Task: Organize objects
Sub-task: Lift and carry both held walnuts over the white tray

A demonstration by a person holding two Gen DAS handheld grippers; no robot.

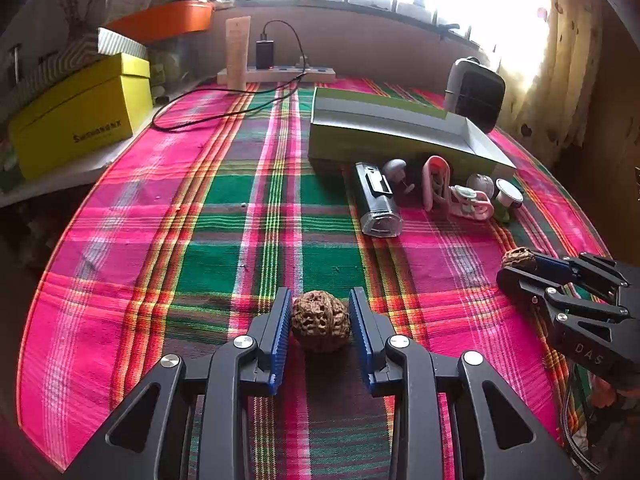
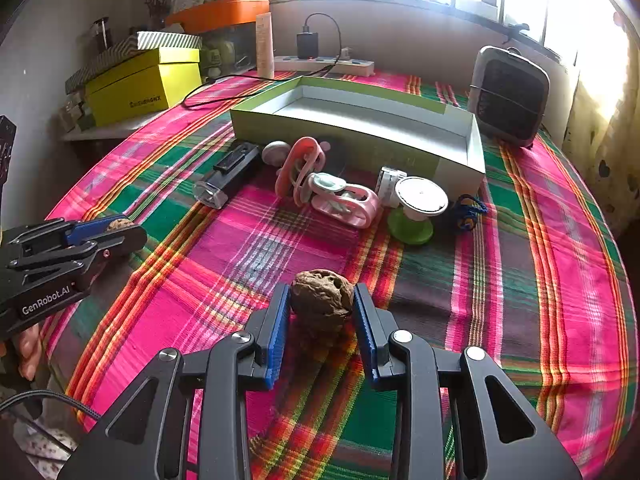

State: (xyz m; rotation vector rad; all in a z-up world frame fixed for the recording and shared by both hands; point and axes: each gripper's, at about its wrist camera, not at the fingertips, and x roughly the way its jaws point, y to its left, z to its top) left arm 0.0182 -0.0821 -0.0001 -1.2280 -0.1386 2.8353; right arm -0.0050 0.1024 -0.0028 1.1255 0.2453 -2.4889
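A pink, green and orange plaid tablecloth [image 2: 520, 280] carries brown wrinkled walnuts [image 2: 322, 296], a pale green tray [image 2: 352, 136], pink clips [image 2: 344, 200], beside a yellow box [image 2: 140, 84] under an orange one [image 2: 220, 12]

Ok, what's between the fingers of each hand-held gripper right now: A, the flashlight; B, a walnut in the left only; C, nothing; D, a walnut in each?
D: the left hand-held gripper brackets a walnut, and the right hand-held gripper holds another walnut.
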